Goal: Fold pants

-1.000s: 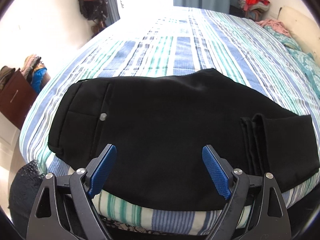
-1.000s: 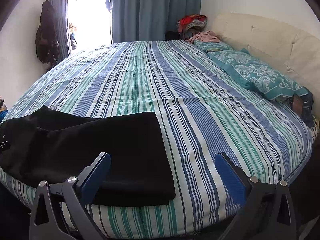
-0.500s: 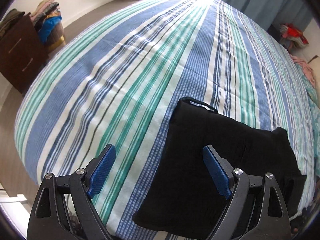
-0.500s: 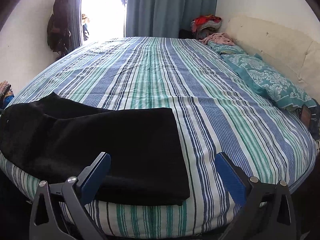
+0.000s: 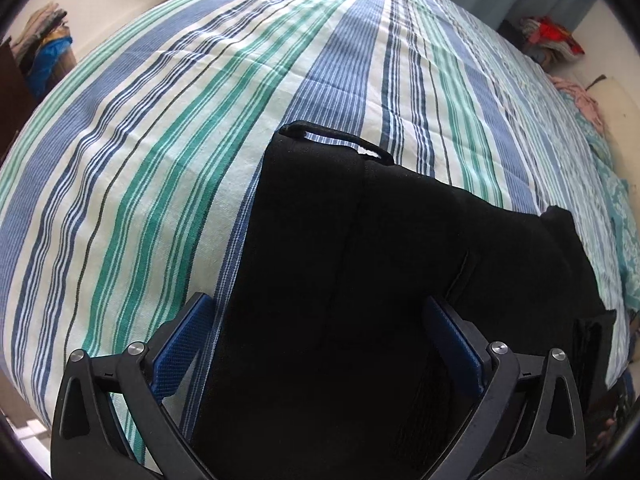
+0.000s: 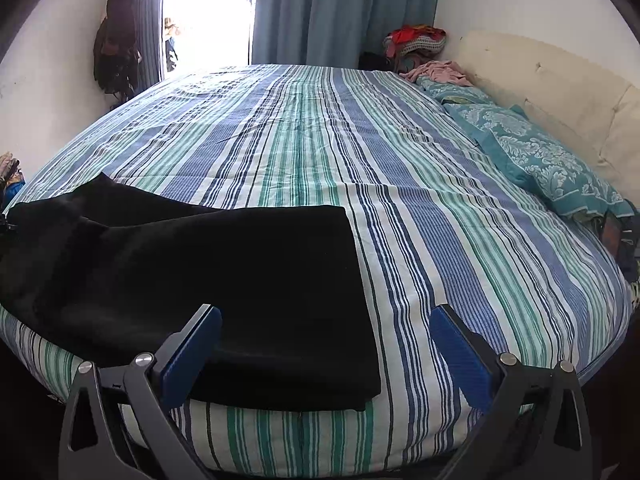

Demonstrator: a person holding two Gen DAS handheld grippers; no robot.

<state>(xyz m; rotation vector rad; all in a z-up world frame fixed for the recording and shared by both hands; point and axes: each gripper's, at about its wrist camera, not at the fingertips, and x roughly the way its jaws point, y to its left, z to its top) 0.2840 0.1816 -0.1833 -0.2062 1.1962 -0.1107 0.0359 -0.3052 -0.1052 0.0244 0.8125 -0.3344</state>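
Nearest the lens, left gripper has both blue fingers spread wide, hanging over the black pants and gripping nothing. Right gripper is likewise spread wide and unloaded. Pants lie folded flat at the near edge of the striped bed; a belt loop stands up at the waistband. Beyond, teal pillow and blue curtain.

My striped bed is carrying black pants lying folded at lower left, and teal pillows at right.
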